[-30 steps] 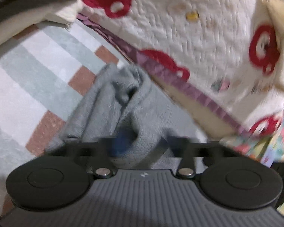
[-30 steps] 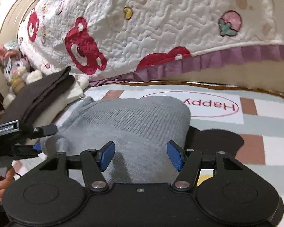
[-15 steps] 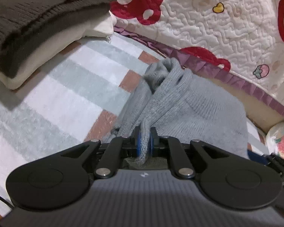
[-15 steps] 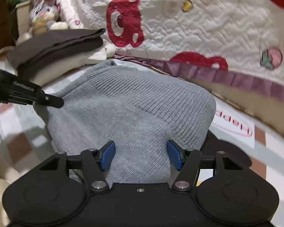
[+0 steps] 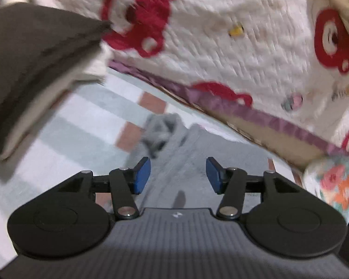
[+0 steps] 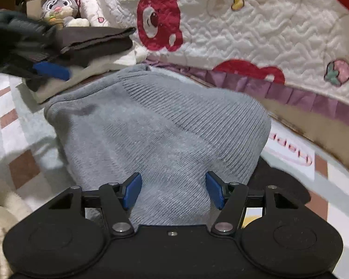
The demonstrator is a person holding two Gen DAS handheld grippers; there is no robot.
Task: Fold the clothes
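Observation:
A grey knitted sweater [image 6: 156, 125] lies folded on the checked rug [image 5: 69, 127], its bunched end [image 5: 160, 132] pointing toward the bed. My left gripper [image 5: 178, 175] hovers just above it, blurred by motion. Its jaws are opening, with the knit below them and touching neither pad. In the right wrist view the left gripper is a dark blur at the upper left, with one blue pad [image 6: 51, 69] showing. My right gripper [image 6: 173, 191] stands open low over the near end of the sweater, and the fabric runs between its blue pads without being pinched.
A folded dark brown garment on a cream one [image 6: 97, 39] is stacked on the rug left of the sweater. A white quilt with red bears [image 6: 244, 34] hangs over the bed behind. A plush rabbit [image 6: 58, 2] sits far left, a floral item [image 5: 335, 181] at right.
My left gripper, shut on a fold of the grey sweater half a second ago, has let go, spread its jaws and lifted. The right gripper has stayed open over the sweater.

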